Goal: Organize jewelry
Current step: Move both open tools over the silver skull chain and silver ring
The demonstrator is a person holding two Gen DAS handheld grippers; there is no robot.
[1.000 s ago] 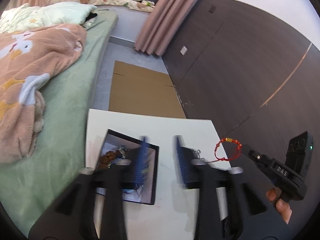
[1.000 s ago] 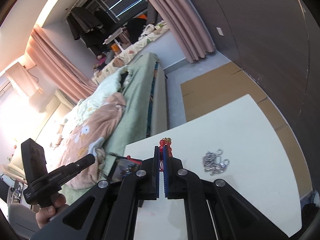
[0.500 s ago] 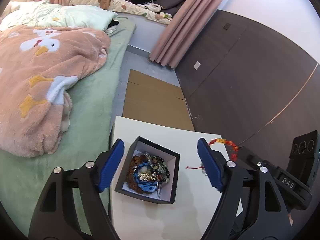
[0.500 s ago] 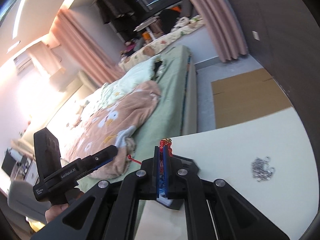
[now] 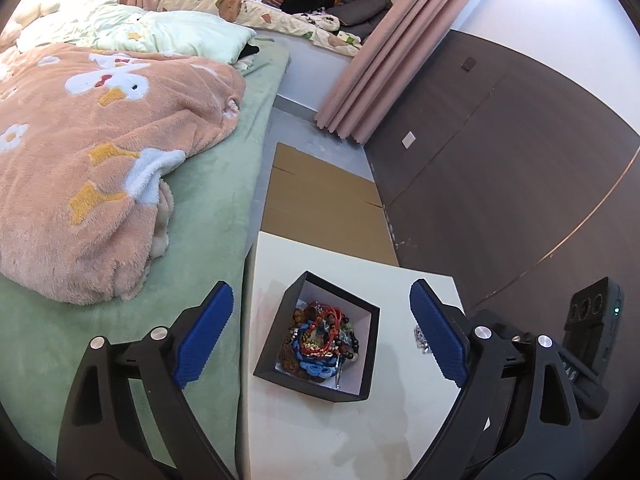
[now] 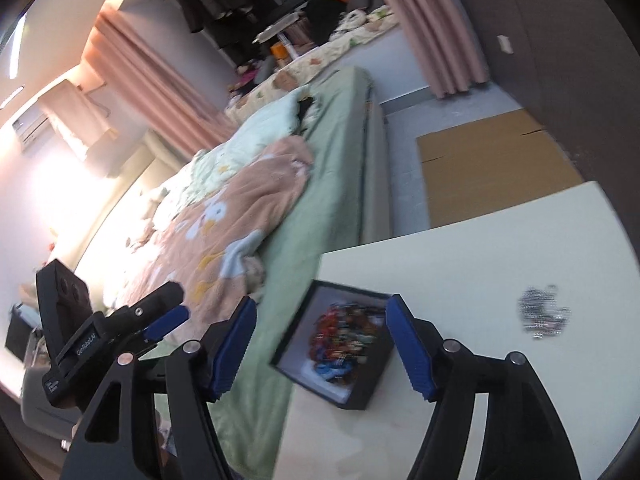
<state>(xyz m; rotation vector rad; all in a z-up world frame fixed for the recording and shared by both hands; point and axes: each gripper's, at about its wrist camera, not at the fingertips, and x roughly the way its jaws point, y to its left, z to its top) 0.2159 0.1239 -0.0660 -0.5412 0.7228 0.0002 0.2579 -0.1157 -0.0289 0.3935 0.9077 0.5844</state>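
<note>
From where I stand, the change is plain: a second ago the right claw was clenched on a red beaded bracelet with a gold charm (image 5: 325, 322), carried above the white table (image 5: 320, 432); now that bracelet lies in the black open square box with the white lining (image 5: 370, 364), on top of the heap of mixed beads and blue pieces already there. One more piece is put away, then, and I judge the task close to done but not finished.

Going left to right: the left claw (image 5: 320, 340) hangs over the near edge of the table, tilted down toward the box, its blue-padded jaws opening wide with the box framed between them and nothing touching the pads. Beside the green-sheeted bed (image 5: 216, 216), the box sits at the table's left edge. The right claw (image 6: 320, 346) points down at the same box, its jaws opening too, released and empty. Further right, well apart from the box, a small tangled pile of silver chain (image 6: 542, 312) lies on the bare table, still to be gathered
</note>
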